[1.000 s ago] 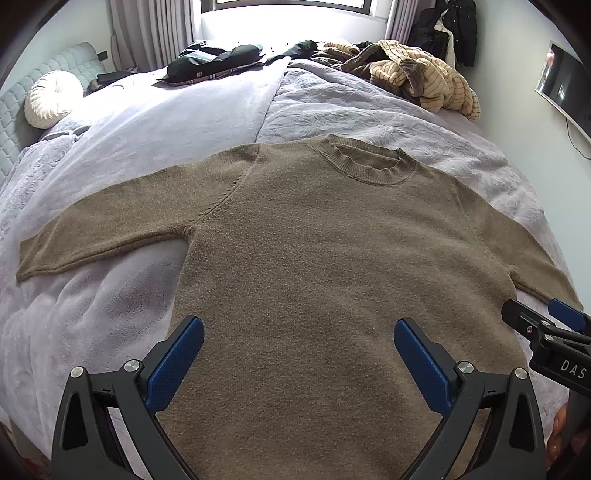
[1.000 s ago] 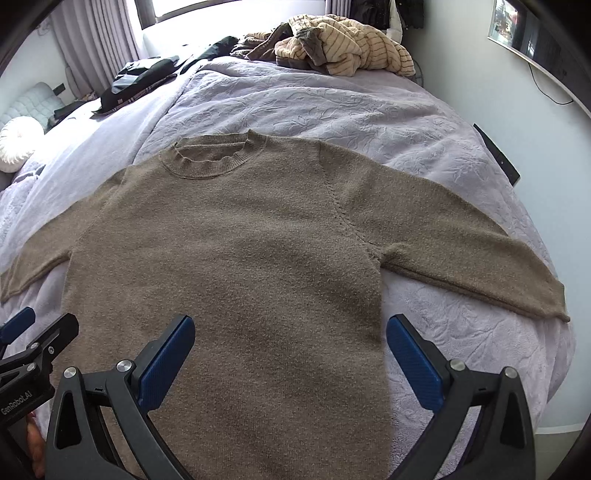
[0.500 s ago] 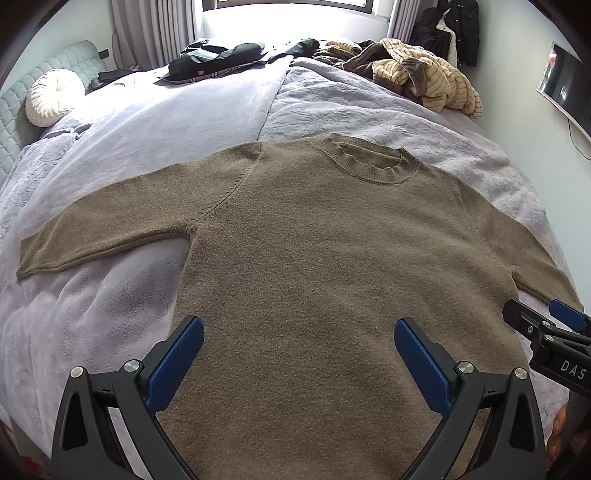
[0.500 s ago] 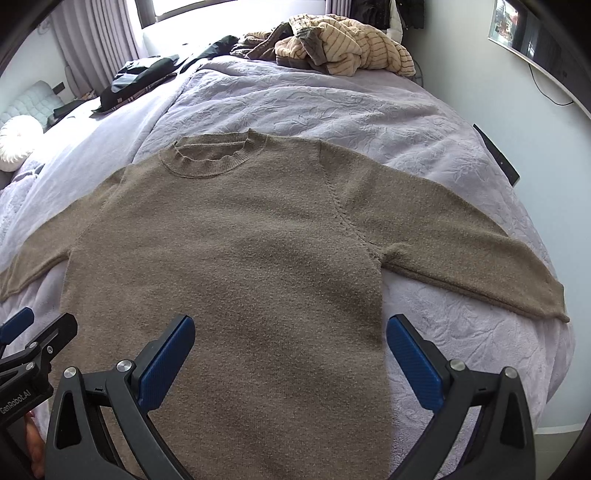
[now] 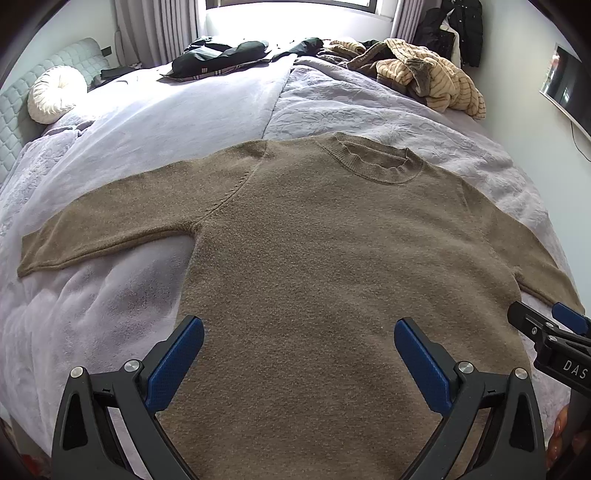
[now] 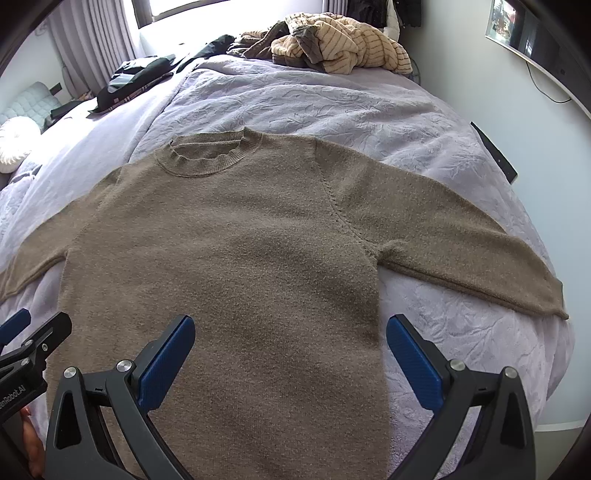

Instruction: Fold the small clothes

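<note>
A brown knit sweater (image 5: 332, 258) lies flat on the lilac bedspread (image 5: 110, 314), collar away from me, both sleeves spread out sideways. It also fills the right wrist view (image 6: 240, 258). My left gripper (image 5: 299, 332) is open and empty above the sweater's lower body. My right gripper (image 6: 290, 328) is open and empty above the lower body, toward its right side edge. The right gripper's tip shows at the right edge of the left wrist view (image 5: 546, 328). The hem is hidden below both views.
A pile of striped beige clothes (image 5: 424, 77) and dark clothes (image 5: 221, 55) lie at the far side of the bed. A round white cushion (image 5: 55, 92) sits at far left. A wall with a TV (image 6: 524, 33) is on the right; a dark flat object (image 6: 493, 151) lies near the bed's right edge.
Both grippers have held almost still; the view has drifted very slightly. The sweater has not moved.
</note>
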`<act>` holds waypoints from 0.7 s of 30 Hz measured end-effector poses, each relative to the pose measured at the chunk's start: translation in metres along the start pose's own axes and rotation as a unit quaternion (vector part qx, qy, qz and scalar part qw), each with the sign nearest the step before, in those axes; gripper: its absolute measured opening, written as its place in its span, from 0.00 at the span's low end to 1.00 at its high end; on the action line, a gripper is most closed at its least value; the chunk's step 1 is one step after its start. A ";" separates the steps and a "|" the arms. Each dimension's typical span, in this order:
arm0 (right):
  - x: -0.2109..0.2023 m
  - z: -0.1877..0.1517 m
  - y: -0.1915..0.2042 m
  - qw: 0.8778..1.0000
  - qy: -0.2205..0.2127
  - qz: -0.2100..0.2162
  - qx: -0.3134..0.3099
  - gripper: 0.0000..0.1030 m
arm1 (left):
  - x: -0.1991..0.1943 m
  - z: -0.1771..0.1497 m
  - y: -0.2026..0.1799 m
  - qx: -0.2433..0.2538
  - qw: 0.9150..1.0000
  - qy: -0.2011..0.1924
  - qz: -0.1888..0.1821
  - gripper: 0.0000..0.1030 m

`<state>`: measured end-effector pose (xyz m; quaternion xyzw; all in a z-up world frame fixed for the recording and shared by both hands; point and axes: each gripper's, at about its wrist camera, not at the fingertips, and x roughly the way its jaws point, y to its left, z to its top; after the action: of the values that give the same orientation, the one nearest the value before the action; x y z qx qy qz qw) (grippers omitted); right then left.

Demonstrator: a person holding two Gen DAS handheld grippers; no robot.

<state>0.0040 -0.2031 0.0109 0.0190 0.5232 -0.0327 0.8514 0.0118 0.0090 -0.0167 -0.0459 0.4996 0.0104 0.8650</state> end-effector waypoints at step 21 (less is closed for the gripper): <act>-0.001 0.001 0.002 1.000 0.001 -0.001 -0.004 1.00 | 0.002 -0.004 -0.003 0.004 1.000 0.005 -0.002 1.00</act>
<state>0.0047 -0.2011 0.0118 0.0152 0.5240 -0.0319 0.8510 0.0099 0.0052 -0.0203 -0.0433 0.5042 0.0061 0.8625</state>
